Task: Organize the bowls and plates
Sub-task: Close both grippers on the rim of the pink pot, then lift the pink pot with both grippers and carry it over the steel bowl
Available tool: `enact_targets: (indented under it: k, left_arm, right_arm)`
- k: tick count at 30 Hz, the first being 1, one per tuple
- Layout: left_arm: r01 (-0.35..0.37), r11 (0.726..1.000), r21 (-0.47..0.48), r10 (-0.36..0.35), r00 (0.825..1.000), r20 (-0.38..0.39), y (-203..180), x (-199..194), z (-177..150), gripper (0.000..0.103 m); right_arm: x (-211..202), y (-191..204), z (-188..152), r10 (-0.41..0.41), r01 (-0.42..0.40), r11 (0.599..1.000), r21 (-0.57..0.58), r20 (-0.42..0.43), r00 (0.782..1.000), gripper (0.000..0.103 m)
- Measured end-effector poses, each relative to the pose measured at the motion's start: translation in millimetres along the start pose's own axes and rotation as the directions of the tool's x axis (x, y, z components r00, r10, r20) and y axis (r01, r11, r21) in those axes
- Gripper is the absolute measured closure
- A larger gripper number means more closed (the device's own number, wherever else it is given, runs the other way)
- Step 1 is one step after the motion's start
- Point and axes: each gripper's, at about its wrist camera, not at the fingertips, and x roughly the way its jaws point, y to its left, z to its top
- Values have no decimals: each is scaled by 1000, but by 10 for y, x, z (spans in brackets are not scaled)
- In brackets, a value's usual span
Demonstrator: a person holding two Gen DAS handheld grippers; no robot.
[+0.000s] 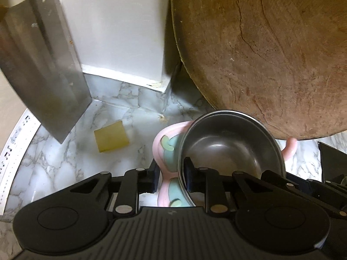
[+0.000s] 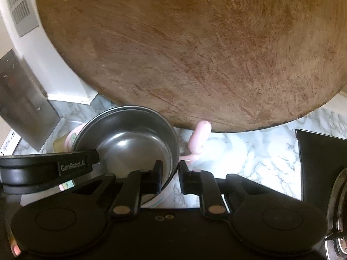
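Observation:
A steel bowl (image 1: 229, 143) sits tilted inside a pink dish (image 1: 164, 149) with teal markings and pink handles, on the marble counter (image 1: 65, 162). My left gripper (image 1: 171, 175) is shut on the near left side: one finger is outside the pink wall, the other inside the steel bowl. In the right wrist view the same steel bowl (image 2: 134, 138) shows a double rim. My right gripper (image 2: 171, 175) is shut on its right rim, one finger inside and one outside. A pink handle (image 2: 199, 138) sticks out behind. The left gripper's finger (image 2: 86, 158) reaches into the bowl from the left.
A big round wooden chopping board (image 1: 271, 54) leans just behind the bowl. A cleaver blade (image 1: 43, 65) stands at the left by a white wall column (image 1: 117, 32). A yellow block (image 1: 111, 139) lies on the counter. A black box (image 2: 321, 164) and a stove burner (image 2: 338, 205) are at the right.

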Motion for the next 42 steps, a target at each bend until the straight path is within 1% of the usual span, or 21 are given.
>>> enact_targets:
  k: [5,8,16,24,34,39,42]
  left_arm:
    - [-4,1000,-11,4,1000,1,43,-187,-67,81]
    - [-4,1000,-3,4,1000,17,57,-323,-125,81]
    - [-10,1000,10,9,999,43,65,-764,-355,81]
    - [15,1000,24,-17,997,79,43,-1276,-629,81]
    - [53,996,66,-60,992,113,-24,-1833,-1090,80]
    - [75,994,75,-83,990,113,-19,-2025,-1384,80]
    - [91,993,79,-98,991,95,-19,-2100,-1542,80]
  right_arm:
    - [-128,37,-62,13,-13,1000,-4,-4,1000,88]
    - [-261,76,-111,15,-14,1000,-16,14,1000,88]
    - [-718,143,-255,31,-29,999,-39,61,998,88]
    - [-1245,162,-460,33,-30,999,-32,106,994,88]
    - [-1824,99,-889,24,-23,1000,-3,143,989,88]
    - [-2090,99,-1164,7,-7,1000,-1,157,988,88]
    - [-2219,75,-1336,0,-1,1000,5,152,988,88]
